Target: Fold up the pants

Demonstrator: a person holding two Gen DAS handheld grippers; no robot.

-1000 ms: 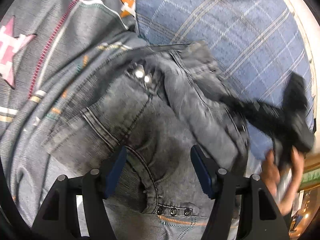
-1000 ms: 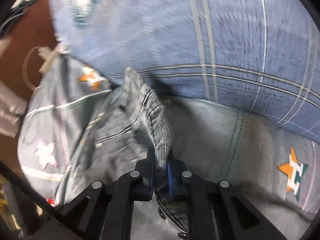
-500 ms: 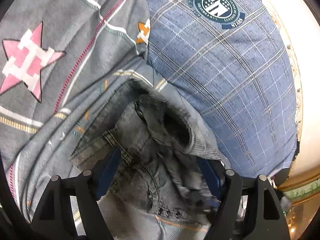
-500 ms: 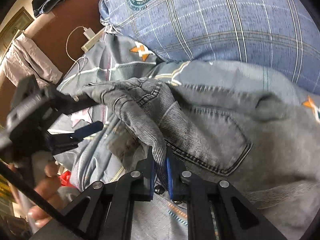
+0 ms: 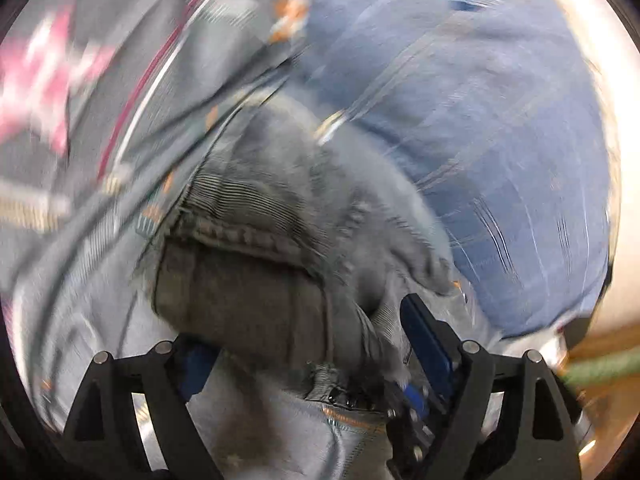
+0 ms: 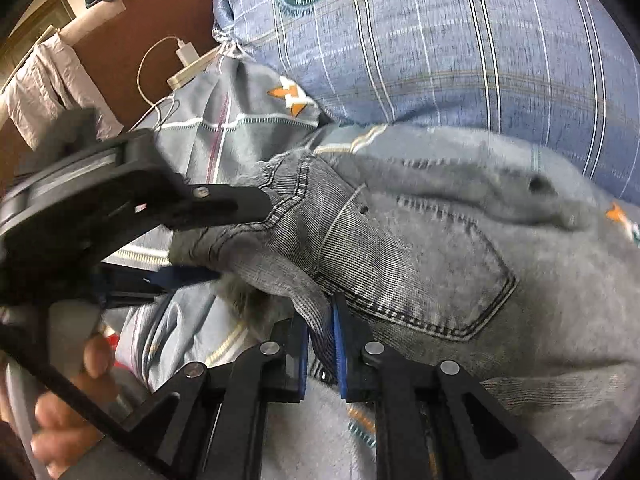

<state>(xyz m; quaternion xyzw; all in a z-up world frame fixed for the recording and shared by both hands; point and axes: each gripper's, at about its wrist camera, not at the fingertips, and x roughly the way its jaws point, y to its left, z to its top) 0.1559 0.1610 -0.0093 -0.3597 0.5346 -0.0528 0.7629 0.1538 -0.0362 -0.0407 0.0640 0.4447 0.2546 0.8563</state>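
We are mid-fold on the bed: our right claw is clamped on a fold of the grey pants (bunched against the blue pillow), our left claw straddles the waistband, apart, and must next pinch it.

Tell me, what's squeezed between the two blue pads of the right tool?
A fold of the grey jeans, pinched tight between the right tool pads. The right wrist view shows it.

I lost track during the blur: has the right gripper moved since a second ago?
Yes. The right gripper, shut on the jeans, has pulled back from the blue plaid pillow, which now sits farther up its view.
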